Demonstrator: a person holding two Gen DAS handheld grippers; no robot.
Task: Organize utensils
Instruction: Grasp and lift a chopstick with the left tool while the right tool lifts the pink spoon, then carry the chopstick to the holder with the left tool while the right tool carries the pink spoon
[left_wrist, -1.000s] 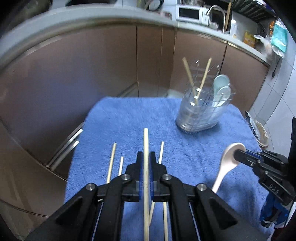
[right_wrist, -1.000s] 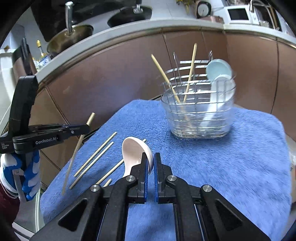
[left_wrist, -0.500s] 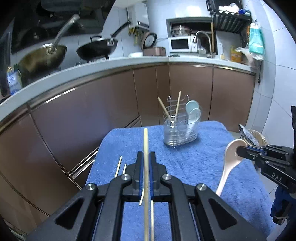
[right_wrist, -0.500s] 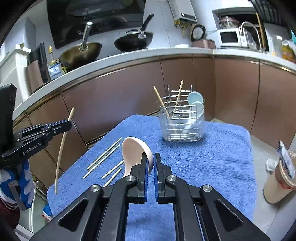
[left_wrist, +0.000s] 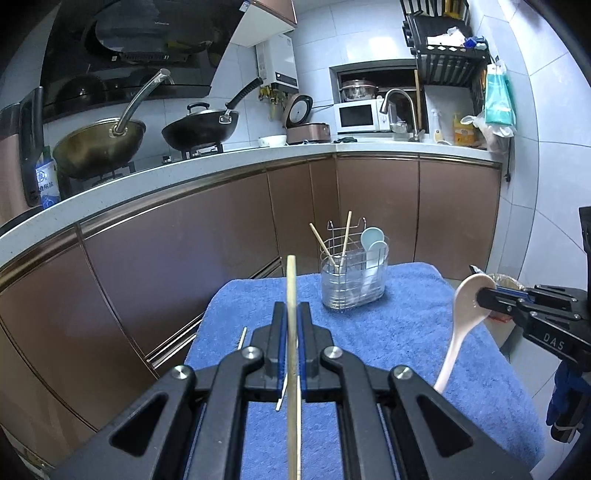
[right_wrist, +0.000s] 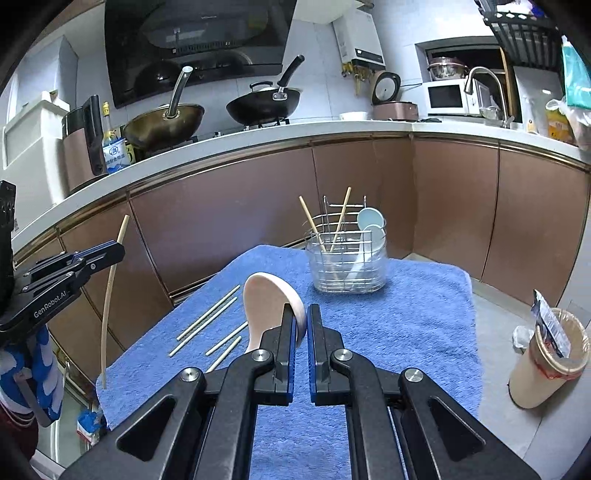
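Note:
My left gripper (left_wrist: 291, 310) is shut on a wooden chopstick (left_wrist: 291, 280), held high above the blue towel (left_wrist: 369, 332); it also shows in the right wrist view (right_wrist: 114, 251) with the chopstick (right_wrist: 109, 295) hanging down. My right gripper (right_wrist: 301, 314) is shut on the bowl of a pale pink spoon (right_wrist: 266, 299); in the left wrist view (left_wrist: 480, 299) the spoon (left_wrist: 461, 325) hangs handle down. A clear utensil holder (right_wrist: 347, 266) with two chopsticks and two pale spoons stands at the towel's far end. Several chopsticks (right_wrist: 207, 321) lie on the towel's left part.
Brown cabinet fronts (right_wrist: 240, 221) curve behind the towel-covered table, with woks (right_wrist: 262, 103) on the counter above. A paper cup with a bag (right_wrist: 546, 358) stands on the floor at the right.
Both grippers have risen and drawn back from the holder with the chopstick and the spoon still held; the holder now looks smaller and farther.

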